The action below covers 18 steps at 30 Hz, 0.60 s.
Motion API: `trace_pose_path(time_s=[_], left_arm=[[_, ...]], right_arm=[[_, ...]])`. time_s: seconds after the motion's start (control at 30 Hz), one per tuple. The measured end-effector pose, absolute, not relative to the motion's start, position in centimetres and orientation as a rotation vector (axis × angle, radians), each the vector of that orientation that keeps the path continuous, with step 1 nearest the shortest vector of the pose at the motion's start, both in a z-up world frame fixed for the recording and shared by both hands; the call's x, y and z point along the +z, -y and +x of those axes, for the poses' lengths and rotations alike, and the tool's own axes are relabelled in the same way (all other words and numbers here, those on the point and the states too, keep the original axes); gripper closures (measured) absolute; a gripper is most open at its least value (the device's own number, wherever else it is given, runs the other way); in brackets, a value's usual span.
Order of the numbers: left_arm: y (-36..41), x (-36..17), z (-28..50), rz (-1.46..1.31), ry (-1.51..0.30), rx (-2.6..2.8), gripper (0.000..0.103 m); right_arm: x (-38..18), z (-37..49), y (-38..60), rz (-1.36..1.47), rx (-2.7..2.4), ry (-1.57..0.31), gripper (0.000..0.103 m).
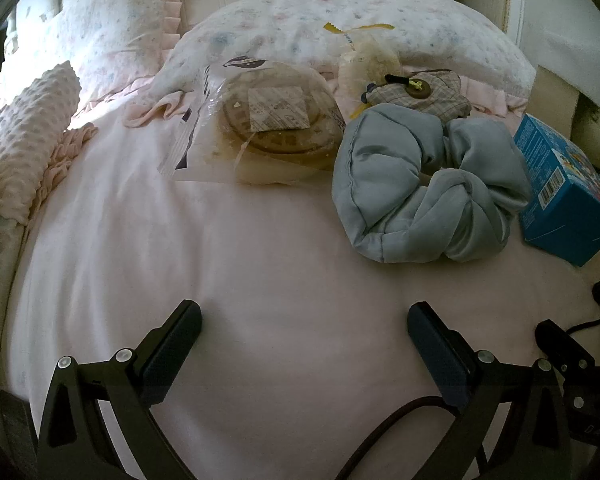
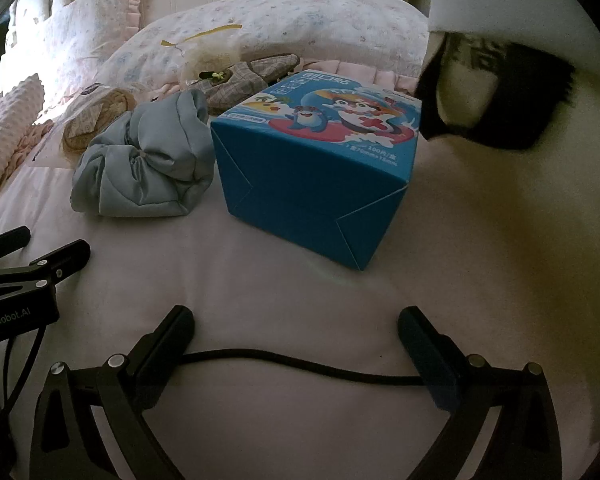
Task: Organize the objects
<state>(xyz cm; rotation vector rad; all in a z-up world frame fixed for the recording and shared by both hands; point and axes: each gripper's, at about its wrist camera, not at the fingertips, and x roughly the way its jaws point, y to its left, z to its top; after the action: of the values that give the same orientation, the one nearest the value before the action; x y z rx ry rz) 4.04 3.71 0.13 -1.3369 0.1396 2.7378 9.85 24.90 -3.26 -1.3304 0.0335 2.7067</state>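
Note:
On a pink bed sheet (image 1: 180, 248) lie a pale blue scrunchie (image 1: 428, 184), a blue cartoon-printed box (image 1: 564, 192), a clear wrapped round pastry (image 1: 276, 124), a plaid fabric piece with a button (image 1: 420, 90) and a clear snack bag with a yellow strip (image 1: 364, 60). My left gripper (image 1: 304, 320) is open and empty, well short of them. My right gripper (image 2: 296, 324) is open and empty, just short of the blue box (image 2: 316, 168); the scrunchie (image 2: 148, 168) lies left of the box. The left gripper (image 2: 48, 256) shows at the right wrist view's left edge.
Floral pillows (image 1: 340, 12) lean on the white headboard behind the objects. A bumpy pink cushion (image 1: 24, 136) lies at the left. A black cable (image 2: 300, 368) runs across the sheet between my right fingers. A white and black plush shape (image 2: 496, 92) stands at the right.

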Motion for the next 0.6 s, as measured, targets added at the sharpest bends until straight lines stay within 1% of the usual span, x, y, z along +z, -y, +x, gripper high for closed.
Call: trace_pose_path(time_s=[0.6], left_arm=[[-3.7,0.14,4.04,-1.337,-0.14,2.737,0.001]], right_arm=[[-3.21,9.88,-24.83,-1.331,2.706,-0.033,0.0]])
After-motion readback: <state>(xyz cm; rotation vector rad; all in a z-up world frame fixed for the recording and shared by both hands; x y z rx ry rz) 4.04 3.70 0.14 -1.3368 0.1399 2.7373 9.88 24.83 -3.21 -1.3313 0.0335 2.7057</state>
